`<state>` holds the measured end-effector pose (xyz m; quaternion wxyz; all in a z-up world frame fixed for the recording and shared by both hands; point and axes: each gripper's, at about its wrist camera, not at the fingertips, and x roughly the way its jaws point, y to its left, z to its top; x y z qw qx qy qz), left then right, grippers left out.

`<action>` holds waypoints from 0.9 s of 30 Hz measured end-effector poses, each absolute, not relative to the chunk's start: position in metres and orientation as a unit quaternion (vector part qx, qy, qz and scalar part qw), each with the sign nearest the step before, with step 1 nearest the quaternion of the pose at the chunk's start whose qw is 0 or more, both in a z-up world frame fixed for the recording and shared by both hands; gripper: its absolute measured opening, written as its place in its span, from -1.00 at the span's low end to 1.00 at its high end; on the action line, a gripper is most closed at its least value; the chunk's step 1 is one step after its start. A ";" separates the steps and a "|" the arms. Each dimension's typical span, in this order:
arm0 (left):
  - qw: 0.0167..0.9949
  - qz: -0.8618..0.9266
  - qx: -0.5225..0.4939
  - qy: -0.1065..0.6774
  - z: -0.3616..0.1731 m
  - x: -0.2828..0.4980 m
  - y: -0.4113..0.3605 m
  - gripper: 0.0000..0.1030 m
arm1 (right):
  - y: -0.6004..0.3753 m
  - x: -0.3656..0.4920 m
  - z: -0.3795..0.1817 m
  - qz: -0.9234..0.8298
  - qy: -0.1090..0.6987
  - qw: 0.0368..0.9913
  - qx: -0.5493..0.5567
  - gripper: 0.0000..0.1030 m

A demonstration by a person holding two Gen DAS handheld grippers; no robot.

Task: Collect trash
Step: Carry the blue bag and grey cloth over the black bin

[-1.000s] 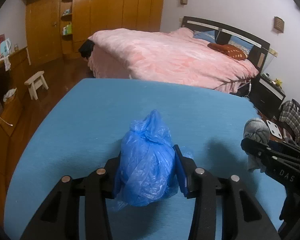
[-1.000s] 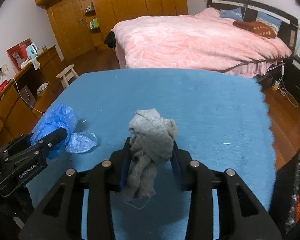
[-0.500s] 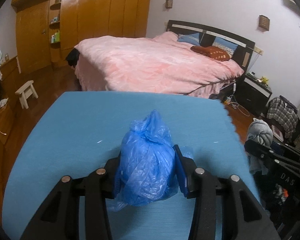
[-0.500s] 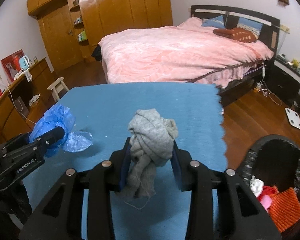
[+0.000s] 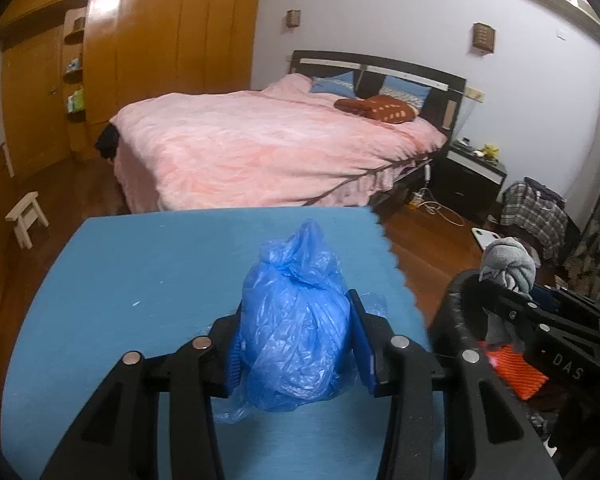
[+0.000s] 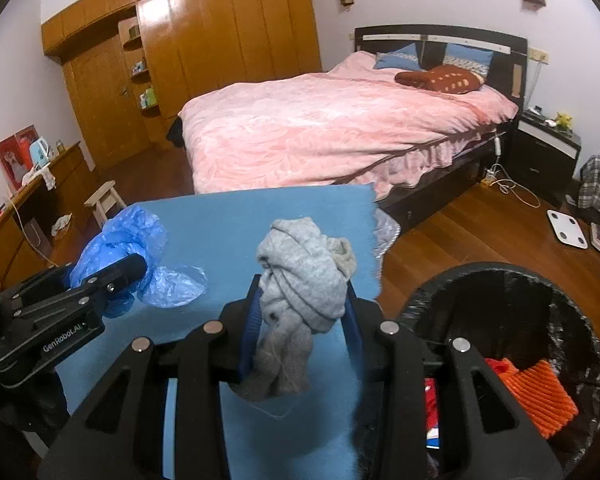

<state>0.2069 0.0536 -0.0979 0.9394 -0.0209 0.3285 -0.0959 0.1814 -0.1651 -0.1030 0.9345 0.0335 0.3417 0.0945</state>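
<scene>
1. 2 pieces of trash were in my grip at this moment. My left gripper (image 5: 296, 340) was clamped on a knotted blue plastic bag (image 5: 296, 328), its blue pads pressed into both sides of the bundle.
2. My right gripper (image 6: 302, 320) was clamped on a balled grey sock (image 6: 306, 276), with a loose end hanging below the pads.
3. Both bundles hung clear of the blue table (image 6: 228, 216), off its surface, so I judged the picking-up step done for these 2 items.
4. The black bin (image 6: 572, 308) stood on the wooden floor just past the table's scalloped right edge. It already held an orange ribbed item (image 6: 540, 388) and something red beside it, so some trash had gone in.
5. Neither bundle was over the bin's mouth yet in the right wrist view; the sock sat above the table's corner, just left of the rim. In the left wrist view the bin rim (image 5: 456, 292) showed beside the right gripper.
6. What was left, as I read it: carry each bundle over the opening and release it, 1 after the other or together.
7. I saw no other loose trash on the visible part of the table, though its near edge was hidden behind the grippers, so I could not tell whether more remained.
</scene>
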 end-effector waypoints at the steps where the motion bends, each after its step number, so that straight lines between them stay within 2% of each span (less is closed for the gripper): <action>1: 0.940 -0.100 -0.019 0.327 -0.096 0.205 0.049 -0.13 | -0.168 0.179 -0.101 0.093 0.340 0.935 0.034 -0.31; 11: 0.938 -0.152 -0.001 0.312 -0.081 0.196 -0.006 -0.13 | -0.216 0.152 -0.088 0.058 0.326 0.943 0.042 -0.31; 27: 0.919 -0.234 0.030 0.314 -0.087 0.184 -0.098 -0.13 | -0.312 0.112 -0.091 -0.036 0.315 0.946 0.065 -0.31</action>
